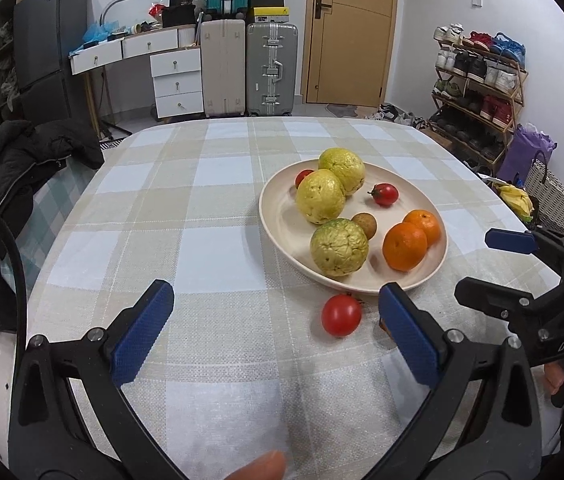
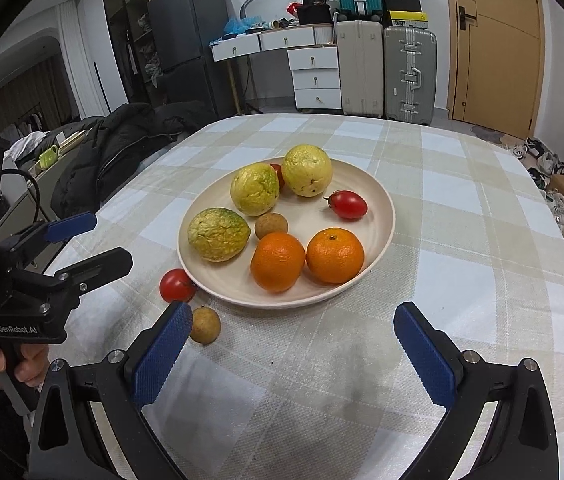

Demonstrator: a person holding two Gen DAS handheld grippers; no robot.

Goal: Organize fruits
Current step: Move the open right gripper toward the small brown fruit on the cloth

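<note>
A cream plate (image 1: 278, 216) (image 2: 381, 200) holds three yellow-green guavas (image 1: 338, 247) (image 2: 218, 234), two oranges (image 1: 405, 246) (image 2: 334, 255), a longan (image 2: 271, 225) and two small tomatoes (image 2: 347, 204). A red tomato (image 1: 341, 315) (image 2: 176, 285) lies on the cloth by the plate's near rim. A second longan (image 2: 205, 324) lies beside it. My left gripper (image 1: 278, 332) is open and empty, the tomato between its fingers' reach. My right gripper (image 2: 293, 348) is open and empty, just in front of the plate, its left finger next to the loose longan.
The table has a checked cloth (image 1: 202, 240). A black jacket (image 1: 22, 160) hangs at the left edge. Suitcases (image 1: 270, 68), drawers and a door stand behind. A shoe rack (image 1: 477, 88) is at the right.
</note>
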